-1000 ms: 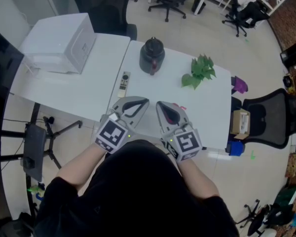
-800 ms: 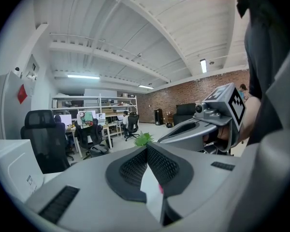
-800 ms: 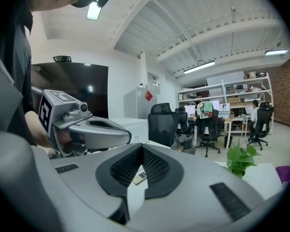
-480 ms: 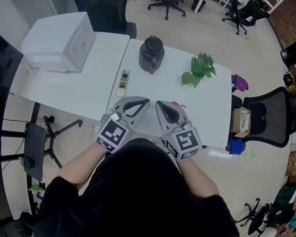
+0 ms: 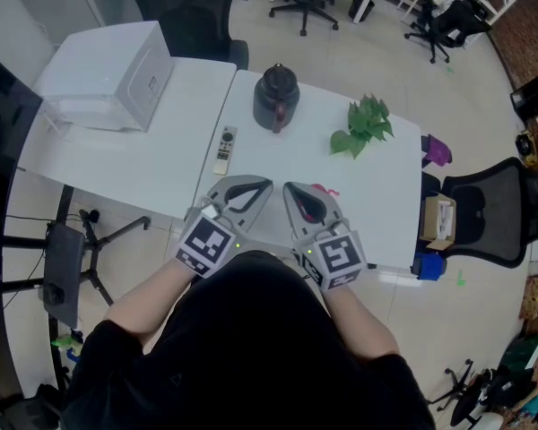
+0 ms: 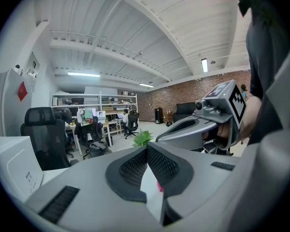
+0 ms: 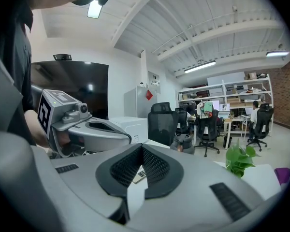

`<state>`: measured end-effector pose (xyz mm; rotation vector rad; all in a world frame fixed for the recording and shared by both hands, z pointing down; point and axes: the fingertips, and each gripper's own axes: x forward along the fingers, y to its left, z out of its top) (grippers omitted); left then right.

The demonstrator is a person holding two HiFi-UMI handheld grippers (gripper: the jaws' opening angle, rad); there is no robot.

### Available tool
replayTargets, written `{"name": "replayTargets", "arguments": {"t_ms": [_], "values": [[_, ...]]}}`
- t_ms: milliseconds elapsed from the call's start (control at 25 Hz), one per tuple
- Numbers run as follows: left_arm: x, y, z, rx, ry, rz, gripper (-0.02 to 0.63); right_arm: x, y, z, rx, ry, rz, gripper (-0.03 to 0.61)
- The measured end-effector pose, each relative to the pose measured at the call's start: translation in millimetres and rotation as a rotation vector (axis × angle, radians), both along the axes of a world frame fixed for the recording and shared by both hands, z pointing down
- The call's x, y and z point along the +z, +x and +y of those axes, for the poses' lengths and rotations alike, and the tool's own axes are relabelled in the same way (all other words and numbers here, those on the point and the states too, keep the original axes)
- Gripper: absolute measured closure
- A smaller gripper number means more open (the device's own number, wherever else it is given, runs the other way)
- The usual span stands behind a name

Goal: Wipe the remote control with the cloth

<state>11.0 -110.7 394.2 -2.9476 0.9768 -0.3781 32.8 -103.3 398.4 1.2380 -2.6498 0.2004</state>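
**Nothing stirs: both tongs shut at the near edge**

Since the earlier frames we see no change: both tongs sit where they were and everything on the surface lies as it did.

The left tongs (image 5: 265, 184) and the right tongs (image 5: 288, 189) hover side by side at the near edge of the white surface (image 5: 278, 164). Each pair is pressed together with nothing between the pads, as we see in the left gripper view (image 6: 146, 147) and the right gripper view (image 7: 142, 148).

The remote control (image 5: 225, 146) lies flat on the surface, beyond the left tongs and apart from both pairs, close to the seam with a second white top on the left. A white box-shaped appliance (image 5: 108, 77) stands on that left top. Farther back, to the right of the remote, stands a dark pot (image 5: 276, 99), and right of it a small green plant (image 5: 363, 128). A pink scrap (image 5: 326, 192) shows just past the right tongs; we cannot tell what it is.

Around us is an open office with a pale floor. Black chairs (image 5: 193, 16) stand beyond the surface, and another chair (image 5: 484, 209) is at the right beside a cardboard box (image 5: 438, 222). A brick wall (image 6: 183, 93) closes the far end.
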Motion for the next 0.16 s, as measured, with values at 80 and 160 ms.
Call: {"name": "replayTargets", "arguments": {"t_ms": [80,160], "values": [[2.5,0.6,0.3,0.014,0.012,-0.013,0.611,0.8,0.2,0.0,0.003,-0.004,0.003,0.571],[5.6,1.4,0.6,0.035,0.029,-0.031,0.611,0.8,0.6,0.0,0.008,-0.004,0.003,0.571]]}}
